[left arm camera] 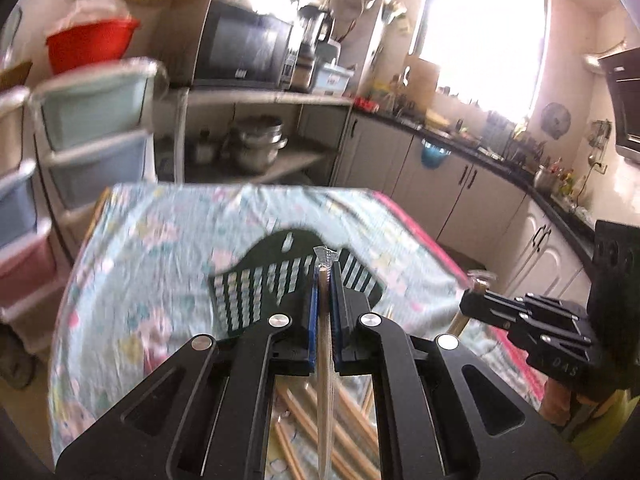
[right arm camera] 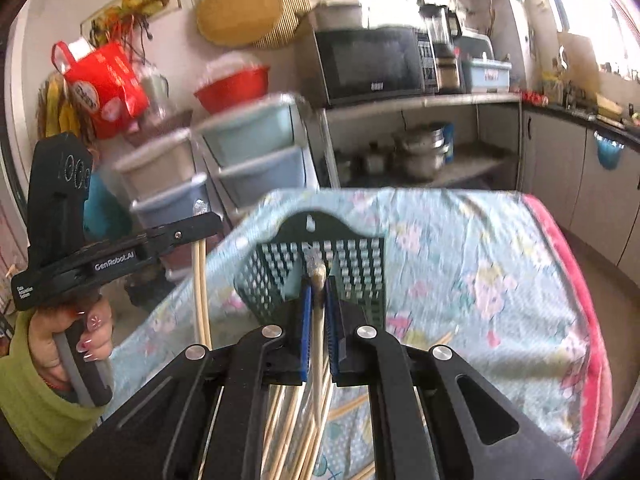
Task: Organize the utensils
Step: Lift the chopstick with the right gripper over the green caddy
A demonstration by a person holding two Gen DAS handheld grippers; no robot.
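Chopsticks fill both claws. The left claw (left arm camera: 325, 280) is squeezed tight on a wrapped pair of chopsticks (left arm camera: 323, 380). The pair runs straight along the claw, from near the camera out past the blue pads (left arm camera: 314, 312), and its wrapped tip pokes out in front. In the right wrist view the same pair hangs down from the left claw (right arm camera: 204, 220), long way up and down.

The right claw (right arm camera: 318, 280) is clamped on another pair of chopsticks (right arm camera: 318, 332). This pair also lies along the claw and points away from the camera, with the crinkly wrapper end sticking out past the fingers. In the left wrist view the right claw (left arm camera: 470, 300) shows from the side, and the sticks slant down below it.

Both claws are up in the air above the table (right arm camera: 500, 248), which has a flowery cloth on it. A dark green basket (right arm camera: 340, 272) with many little holes stands on the cloth, just ahead of the claws. More loose chopsticks (left arm camera: 352, 432) lie on the table under the claws, and they seem to lie at a slant, but that part is blurry.

A hand (right arm camera: 80, 340) with painted nails holds the left claw's handle
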